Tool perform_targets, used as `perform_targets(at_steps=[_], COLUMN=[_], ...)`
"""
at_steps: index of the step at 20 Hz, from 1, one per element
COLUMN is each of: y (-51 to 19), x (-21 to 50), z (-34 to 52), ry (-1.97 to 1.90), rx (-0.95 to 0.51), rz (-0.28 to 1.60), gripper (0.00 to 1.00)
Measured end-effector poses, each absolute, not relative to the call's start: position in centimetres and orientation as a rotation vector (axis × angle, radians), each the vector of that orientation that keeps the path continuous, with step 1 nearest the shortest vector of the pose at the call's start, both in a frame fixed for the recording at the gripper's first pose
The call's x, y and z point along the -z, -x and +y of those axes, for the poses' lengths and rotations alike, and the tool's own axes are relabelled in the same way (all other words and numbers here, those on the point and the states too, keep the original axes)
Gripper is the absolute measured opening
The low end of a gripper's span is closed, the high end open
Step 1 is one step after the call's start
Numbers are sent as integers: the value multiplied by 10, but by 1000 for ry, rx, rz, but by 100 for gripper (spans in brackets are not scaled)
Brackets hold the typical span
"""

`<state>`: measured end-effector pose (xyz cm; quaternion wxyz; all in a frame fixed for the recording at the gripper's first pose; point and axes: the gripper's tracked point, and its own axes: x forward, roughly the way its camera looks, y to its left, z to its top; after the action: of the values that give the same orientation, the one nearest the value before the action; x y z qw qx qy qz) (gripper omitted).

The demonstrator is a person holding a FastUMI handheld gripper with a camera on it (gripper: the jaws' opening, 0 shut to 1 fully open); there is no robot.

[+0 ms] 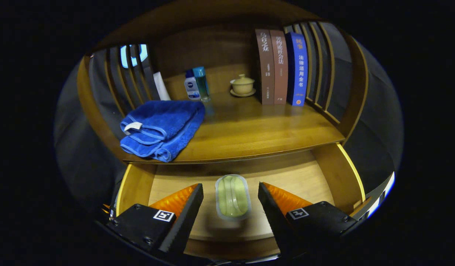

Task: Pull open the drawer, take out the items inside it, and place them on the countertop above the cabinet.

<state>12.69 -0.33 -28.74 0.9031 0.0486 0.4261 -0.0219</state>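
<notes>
The claw [230,199] hangs over the open drawer [325,173], its two fingers spread wide and gripping nothing. Between them, on the pale wooden drawer floor, lies a small oval soap box [232,197] with a clear lid and a greenish inside. Its long axis runs straight away from the claw, toward the back of the cabinet, in line with the fingers. Neither finger touches it; there is a gap on each side, and the box sits about midway between the fingertips.

The drawer is pulled out, its side walls showing on both sides of the fingers. Above it is the cabinet's table [257,129], a glossy wooden top. On its left part lies a folded blue towel [163,127], its folded edges facing the front and a small white tag on one fold. Behind the towel, near the back wall, stand two small bottles [196,85] touching each other, one white with a dark cap, one clear blue-green. To their right sits a small lidded cup on a saucer [242,85]. Further right three books [281,66] stand upright side by side, two brown and one blue, leaning against the slatted side of the cabinet.
</notes>
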Motion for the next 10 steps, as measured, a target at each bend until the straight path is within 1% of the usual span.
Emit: perform_targets(at_steps=[4, 7, 10], y=[-138, -139, -133], x=[322, 345, 362], z=[-3, -4, -2], ry=[-57, -40, -16], rx=[54, 53, 44], rz=[1018, 1120, 1215], gripper=[96, 89, 89])
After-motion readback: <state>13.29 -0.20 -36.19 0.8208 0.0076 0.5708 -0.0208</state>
